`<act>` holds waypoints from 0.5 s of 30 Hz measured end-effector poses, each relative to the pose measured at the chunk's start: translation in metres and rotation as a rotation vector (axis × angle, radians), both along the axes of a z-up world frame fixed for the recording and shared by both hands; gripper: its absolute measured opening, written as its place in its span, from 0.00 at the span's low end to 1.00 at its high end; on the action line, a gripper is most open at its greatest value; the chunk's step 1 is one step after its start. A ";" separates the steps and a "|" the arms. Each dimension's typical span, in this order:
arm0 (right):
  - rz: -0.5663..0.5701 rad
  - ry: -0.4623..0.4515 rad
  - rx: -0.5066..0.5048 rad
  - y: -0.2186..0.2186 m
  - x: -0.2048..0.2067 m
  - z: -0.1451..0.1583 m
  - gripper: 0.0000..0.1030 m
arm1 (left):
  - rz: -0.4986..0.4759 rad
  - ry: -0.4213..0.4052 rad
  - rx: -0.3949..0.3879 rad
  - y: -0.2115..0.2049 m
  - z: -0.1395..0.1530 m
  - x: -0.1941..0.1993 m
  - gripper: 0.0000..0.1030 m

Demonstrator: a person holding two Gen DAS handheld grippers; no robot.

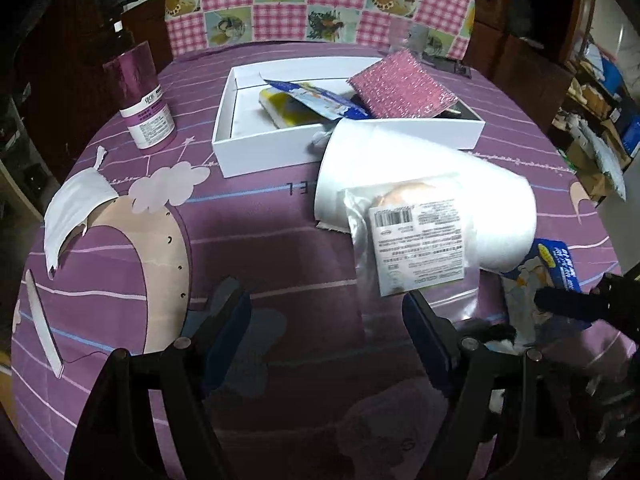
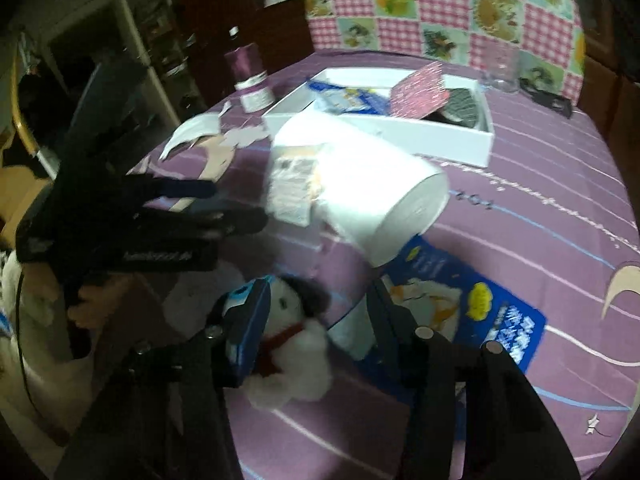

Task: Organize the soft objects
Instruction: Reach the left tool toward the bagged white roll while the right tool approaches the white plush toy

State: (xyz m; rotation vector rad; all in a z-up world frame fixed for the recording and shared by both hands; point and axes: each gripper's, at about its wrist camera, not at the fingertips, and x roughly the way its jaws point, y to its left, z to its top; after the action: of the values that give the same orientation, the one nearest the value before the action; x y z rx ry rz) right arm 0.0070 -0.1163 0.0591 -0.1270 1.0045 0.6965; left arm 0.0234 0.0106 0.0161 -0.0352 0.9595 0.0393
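Plush toy [image 2: 294, 344] between right claw [image 2: 316, 316]; tablecloth [image 1: 280, 240] print: "EL"

A home, likely a dining corner: a round table [image 1: 280, 264] under a purple cartoon cloth, a chair [image 1: 320, 0] at the top draped in pink patchwork, dark wood cabinets [image 1: 520, 40] behind, cluttered shelves [image 1: 596, 96] at right.

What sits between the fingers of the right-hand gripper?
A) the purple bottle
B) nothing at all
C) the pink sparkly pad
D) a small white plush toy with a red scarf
D: in the right wrist view the plush toy lies between the right gripper fingers; the bottle and pad are farther back.
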 end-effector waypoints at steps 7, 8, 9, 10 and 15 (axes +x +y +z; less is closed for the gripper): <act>-0.015 0.067 0.033 -0.007 0.006 -0.005 0.47 | 0.004 0.000 0.010 0.001 -0.001 0.000 0.76; -0.015 0.074 0.038 -0.008 0.007 -0.005 0.47 | 0.002 0.000 0.007 0.001 -0.001 0.000 0.76; -0.015 0.076 0.039 -0.008 0.007 -0.005 0.46 | 0.001 0.000 0.005 0.001 -0.001 0.000 0.76; -0.016 0.077 0.035 -0.008 0.007 -0.005 0.46 | 0.001 -0.001 0.004 0.001 -0.001 0.000 0.76; -0.029 0.096 0.050 -0.011 0.010 -0.006 0.46 | 0.005 0.007 0.004 0.002 -0.003 0.002 0.76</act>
State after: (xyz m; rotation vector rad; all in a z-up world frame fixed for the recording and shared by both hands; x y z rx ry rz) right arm 0.0167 -0.1272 0.0531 -0.0349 1.0778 0.7058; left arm 0.0254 0.0124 0.0130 -0.0337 0.9666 0.0464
